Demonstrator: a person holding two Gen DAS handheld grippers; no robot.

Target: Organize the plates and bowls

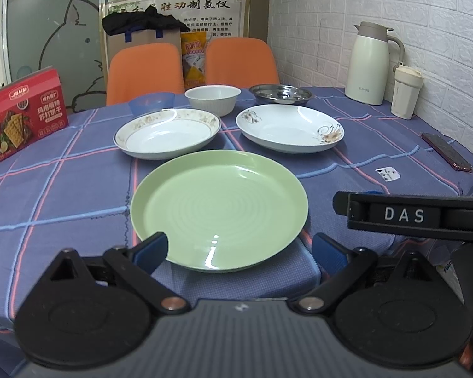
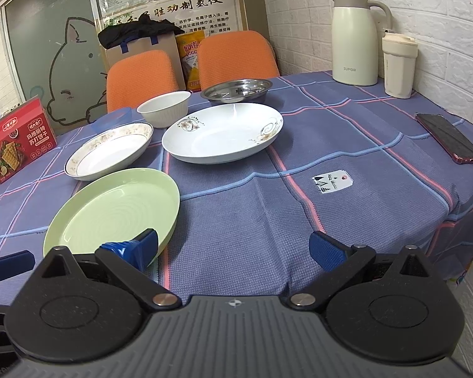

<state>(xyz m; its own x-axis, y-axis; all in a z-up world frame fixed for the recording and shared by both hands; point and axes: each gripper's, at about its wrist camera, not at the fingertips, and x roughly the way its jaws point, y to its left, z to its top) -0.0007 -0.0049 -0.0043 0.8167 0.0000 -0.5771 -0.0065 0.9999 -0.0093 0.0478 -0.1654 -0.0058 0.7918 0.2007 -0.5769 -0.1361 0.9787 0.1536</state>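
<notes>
A red cracker box [image 1: 23, 111] stands at the table's [image 2: 252, 220] left edge on a blue plaid cloth. A cream jug [image 2: 356, 37] and tumbler [image 2: 399, 66] sit by the brick wall, a phone [image 2: 449, 138] lies nearby. Two orange chairs [image 1: 146, 69] stand behind.

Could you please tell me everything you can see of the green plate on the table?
The green plate is round, pale green and glossy, seemingly plastic, with faint concentric rings in its well and a low raised rim. It is empty and lies flat on the checked blue tablecloth, nearest the table's front edge, ahead of two white plates. The open left hand-held gripper frames its near rim; whether the fingers touch it is unclear.
</notes>
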